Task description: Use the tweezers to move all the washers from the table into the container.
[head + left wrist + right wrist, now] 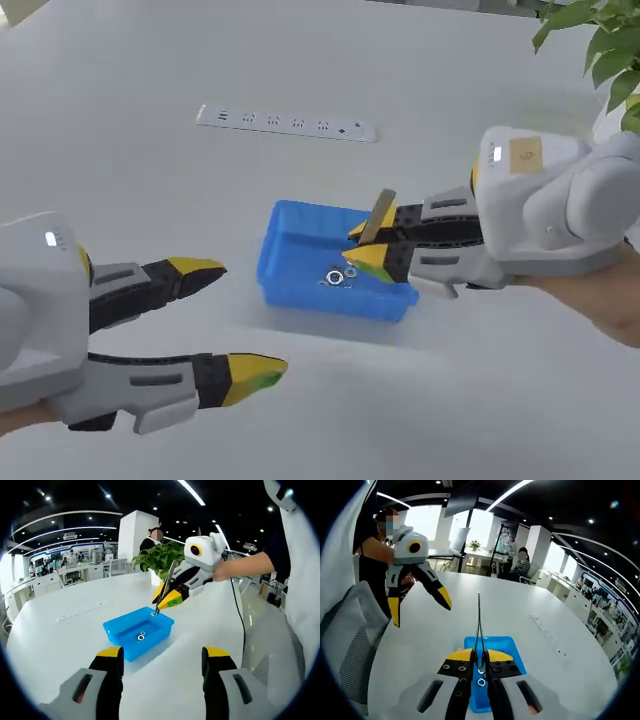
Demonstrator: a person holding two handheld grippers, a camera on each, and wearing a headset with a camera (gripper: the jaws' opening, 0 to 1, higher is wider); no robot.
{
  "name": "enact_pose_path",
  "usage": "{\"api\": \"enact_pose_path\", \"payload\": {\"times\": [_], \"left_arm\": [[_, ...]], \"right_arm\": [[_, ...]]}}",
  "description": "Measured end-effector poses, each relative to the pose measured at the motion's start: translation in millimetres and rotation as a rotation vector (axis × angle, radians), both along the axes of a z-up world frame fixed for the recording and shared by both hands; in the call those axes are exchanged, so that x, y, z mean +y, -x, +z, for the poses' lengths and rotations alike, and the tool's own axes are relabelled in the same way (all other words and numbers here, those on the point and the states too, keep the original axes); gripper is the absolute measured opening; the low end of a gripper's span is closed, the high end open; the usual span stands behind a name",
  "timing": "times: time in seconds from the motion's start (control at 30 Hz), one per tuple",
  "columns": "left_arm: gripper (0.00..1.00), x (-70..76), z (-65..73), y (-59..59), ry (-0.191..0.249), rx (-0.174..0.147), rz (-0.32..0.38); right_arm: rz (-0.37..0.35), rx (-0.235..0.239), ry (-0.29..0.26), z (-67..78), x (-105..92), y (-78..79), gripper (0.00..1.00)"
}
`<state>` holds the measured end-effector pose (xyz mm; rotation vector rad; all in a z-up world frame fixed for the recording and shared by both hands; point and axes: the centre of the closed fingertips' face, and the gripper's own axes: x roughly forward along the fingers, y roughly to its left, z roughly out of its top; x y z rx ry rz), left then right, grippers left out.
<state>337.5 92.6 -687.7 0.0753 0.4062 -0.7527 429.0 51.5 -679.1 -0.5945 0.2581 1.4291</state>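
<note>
Tweezers are clamped in the right gripper, tips lowered over the blue container at mid-desk, where the washers lie. The left gripper is held open. Drop-off is judged in hand; a clear lift-out is called for next.

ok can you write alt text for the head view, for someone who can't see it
The right gripper, shut on tweezers, hangs over a blue container with a few washers inside, on a white table. The left gripper sits open at lower left; a power strip lies farther back.
</note>
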Motion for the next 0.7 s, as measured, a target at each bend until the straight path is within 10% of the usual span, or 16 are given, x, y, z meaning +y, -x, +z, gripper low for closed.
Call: {"api": "enact_pose_path", "payload": {"times": [0.33,0.7], "left_arm": [[0.72,19.6,-4.1,4.8,0.011,0.03,0.059],[0.83,28.3,-10.5,3.6,-0.025,0.049,0.086]], "right_arm": [[-0.015,0.044,0.054,-48.0,14.4,-38.3,0.09],[0.024,0.08,0.118,-82.9,22.4,-31.2,0.1]]}}
